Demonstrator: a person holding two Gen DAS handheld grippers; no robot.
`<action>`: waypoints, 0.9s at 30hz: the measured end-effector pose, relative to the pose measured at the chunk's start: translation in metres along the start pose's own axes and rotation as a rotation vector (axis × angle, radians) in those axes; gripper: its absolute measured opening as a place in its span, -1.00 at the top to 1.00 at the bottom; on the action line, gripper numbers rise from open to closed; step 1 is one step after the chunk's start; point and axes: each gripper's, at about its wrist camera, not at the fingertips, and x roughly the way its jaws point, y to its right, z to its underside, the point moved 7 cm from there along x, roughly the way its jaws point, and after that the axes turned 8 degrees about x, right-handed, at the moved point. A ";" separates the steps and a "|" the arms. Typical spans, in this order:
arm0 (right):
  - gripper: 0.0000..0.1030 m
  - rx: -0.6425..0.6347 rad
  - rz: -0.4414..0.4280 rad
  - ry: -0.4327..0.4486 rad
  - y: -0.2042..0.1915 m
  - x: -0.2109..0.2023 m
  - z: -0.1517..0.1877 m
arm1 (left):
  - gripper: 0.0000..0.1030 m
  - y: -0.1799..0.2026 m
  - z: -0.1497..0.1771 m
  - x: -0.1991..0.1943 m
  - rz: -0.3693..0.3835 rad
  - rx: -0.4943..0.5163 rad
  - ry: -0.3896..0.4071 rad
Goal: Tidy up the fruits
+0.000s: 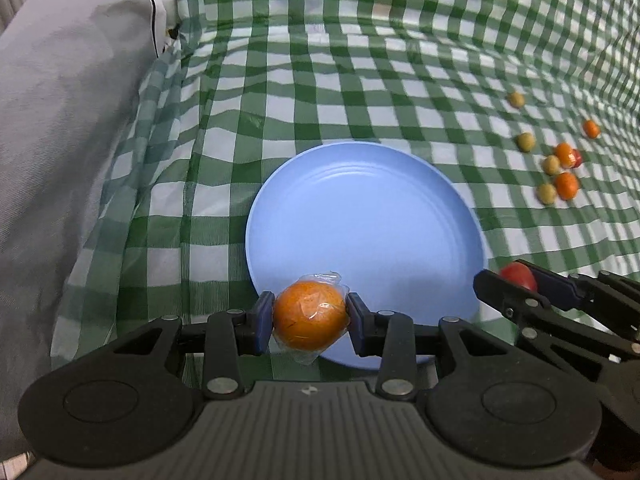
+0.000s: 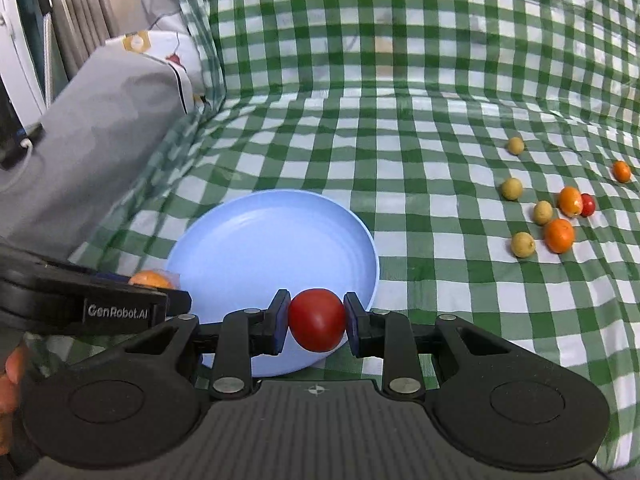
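Partly hidden in the right wrist view: the wrapped orange [image 2: 150,279], only its top showing above the left gripper [image 2: 176,300], whose body runs off the left edge. Likewise in the left wrist view, only the upper half of the red fruit [image 1: 518,275] visible behind the right gripper [image 1: 510,286], itself cut off at the right edge. Too small and blurred to name with certainty: the loose fruits [image 2: 558,208] scattered far ahead and to the right of both grippers, some yellowish, some orange, one red.

Both grippers held low and roughly level, side by side over the near rim of the blue plate [image 1: 368,216], fingers pointing forward across the green checked cloth [image 1: 360,80].

Left gripper [image 1: 310,316] clenched on the wrapped orange [image 1: 310,314], pads pressing its two sides, clear film bunched above and below, fruit hanging over the plate's near left rim. Right gripper [image 2: 317,320] clamped on the red fruit [image 2: 317,319], gripped squarely between the blue pads, poised over the plate's [image 2: 272,256] near right rim.

Grey bedding [image 1: 68,120] well off to the left of both grippers
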 end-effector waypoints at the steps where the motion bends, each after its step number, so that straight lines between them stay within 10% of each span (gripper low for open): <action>1: 0.41 -0.003 0.003 -0.007 0.001 0.005 0.001 | 0.18 -0.001 -0.001 0.004 -0.004 0.006 -0.001; 7: 0.41 -0.013 -0.002 -0.038 0.001 0.027 0.001 | 0.13 -0.005 -0.010 0.020 -0.019 0.030 0.029; 9: 0.39 -0.022 -0.007 -0.031 -0.002 0.031 -0.003 | -0.55 -0.007 -0.016 0.018 -0.030 0.036 0.064; 12: -0.01 -0.020 0.003 0.011 -0.001 0.030 -0.016 | -0.98 -0.016 -0.026 0.002 -0.149 0.036 0.151; 16: -0.69 -0.012 0.027 0.022 0.006 0.012 -0.019 | -0.99 -0.028 -0.018 -0.018 -0.161 0.036 0.170; 27: -0.89 0.021 0.003 -0.076 -0.006 -0.067 0.044 | -0.99 -0.023 0.067 -0.066 -0.126 -0.032 0.061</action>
